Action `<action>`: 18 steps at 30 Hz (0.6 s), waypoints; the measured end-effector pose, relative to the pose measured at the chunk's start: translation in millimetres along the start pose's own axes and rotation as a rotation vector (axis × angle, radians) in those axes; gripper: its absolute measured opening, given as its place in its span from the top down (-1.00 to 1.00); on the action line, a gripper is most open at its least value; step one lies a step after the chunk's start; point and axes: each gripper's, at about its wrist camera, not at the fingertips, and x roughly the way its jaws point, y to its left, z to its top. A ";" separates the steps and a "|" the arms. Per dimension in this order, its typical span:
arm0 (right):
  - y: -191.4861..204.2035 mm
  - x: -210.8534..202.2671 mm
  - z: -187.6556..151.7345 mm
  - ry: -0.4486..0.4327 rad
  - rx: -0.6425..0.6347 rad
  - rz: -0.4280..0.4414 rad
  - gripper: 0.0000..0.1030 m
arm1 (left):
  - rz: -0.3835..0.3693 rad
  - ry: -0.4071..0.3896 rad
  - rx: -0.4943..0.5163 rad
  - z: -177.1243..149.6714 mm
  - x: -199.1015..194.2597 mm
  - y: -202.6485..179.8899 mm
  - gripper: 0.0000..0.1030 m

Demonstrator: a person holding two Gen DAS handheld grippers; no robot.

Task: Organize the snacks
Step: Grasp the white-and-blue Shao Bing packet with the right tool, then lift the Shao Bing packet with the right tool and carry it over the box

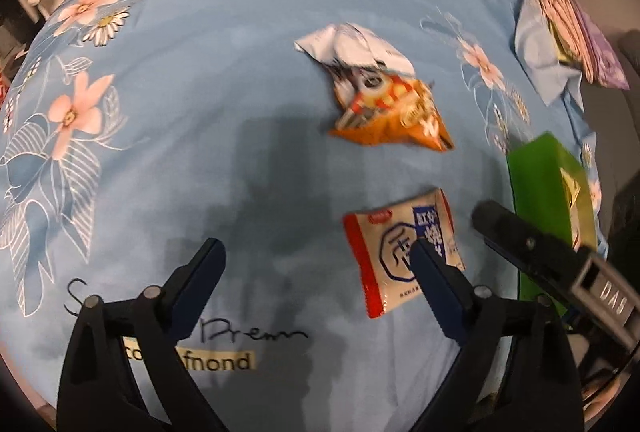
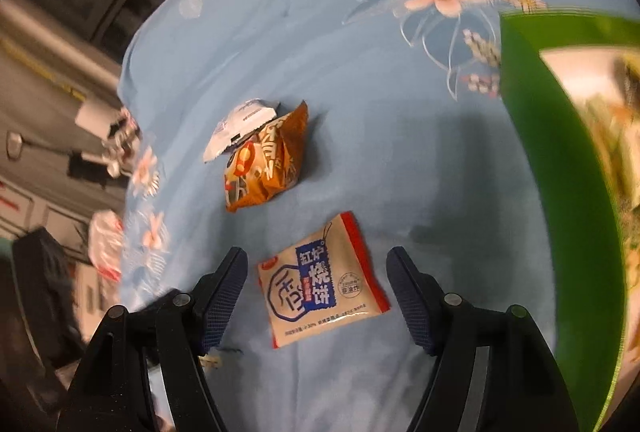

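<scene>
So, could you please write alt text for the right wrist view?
The open right tool hovers over a beige and red snack packet lying flat on a blue floral bedsheet. An orange snack bag and a white packet lie beyond it, and a green box fills the right edge.

Biscuit packet on bedsheet, chip bag behind, box right.

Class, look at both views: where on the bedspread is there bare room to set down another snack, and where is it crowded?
Bare: the wide stretch of bedspread between the pink flowers and the orange bag. Crowded: the side near the green box, where the beige packet lies between the open right tool.
</scene>
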 end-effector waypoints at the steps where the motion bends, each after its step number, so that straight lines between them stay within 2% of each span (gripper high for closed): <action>1: -1.8 2.5 -0.1 0.010 0.010 0.012 -0.41 | -0.006 0.008 0.004 -1.6 2.2 -2.5 -0.69; 3: -3.4 9.1 0.1 0.024 0.030 0.028 -0.33 | -0.042 0.024 0.009 -4.4 6.7 -5.6 -0.42; 4: -4.0 11.7 -0.2 0.032 0.036 0.026 -0.29 | -0.100 0.057 0.010 -6.2 12.3 -8.6 -0.24; 6: -2.6 18.6 -0.5 0.048 0.043 0.018 -0.16 | -0.190 0.124 -0.015 -8.8 24.7 -10.2 -0.16; 7: -2.4 21.3 -0.8 0.056 0.038 0.015 -0.13 | -0.197 0.138 -0.029 -9.9 28.0 -11.5 -0.06; 9: 0.3 23.6 -1.7 0.057 0.021 0.011 -0.01 | -0.174 0.125 -0.039 -12.3 30.3 -14.7 -0.01; 11: 5.4 28.1 -3.8 0.055 -0.005 -0.021 -0.01 | -0.196 0.099 -0.003 -12.4 28.2 -22.2 0.17; 12: 4.3 28.4 -4.3 0.060 -0.008 -0.027 -0.01 | -0.213 0.104 0.007 -12.4 29.7 -25.0 0.20; 14: 6.3 30.2 -5.4 0.059 -0.012 -0.036 -0.01 | -0.210 0.109 0.019 -13.2 32.6 -28.3 0.39; 16: 7.1 27.7 -6.8 0.064 -0.023 -0.011 0.10 | -0.195 0.088 0.040 -13.6 31.2 -33.6 0.39; 18: 14.6 25.8 -9.4 0.081 -0.039 0.059 0.19 | -0.195 0.067 0.069 -15.0 27.0 -39.4 0.44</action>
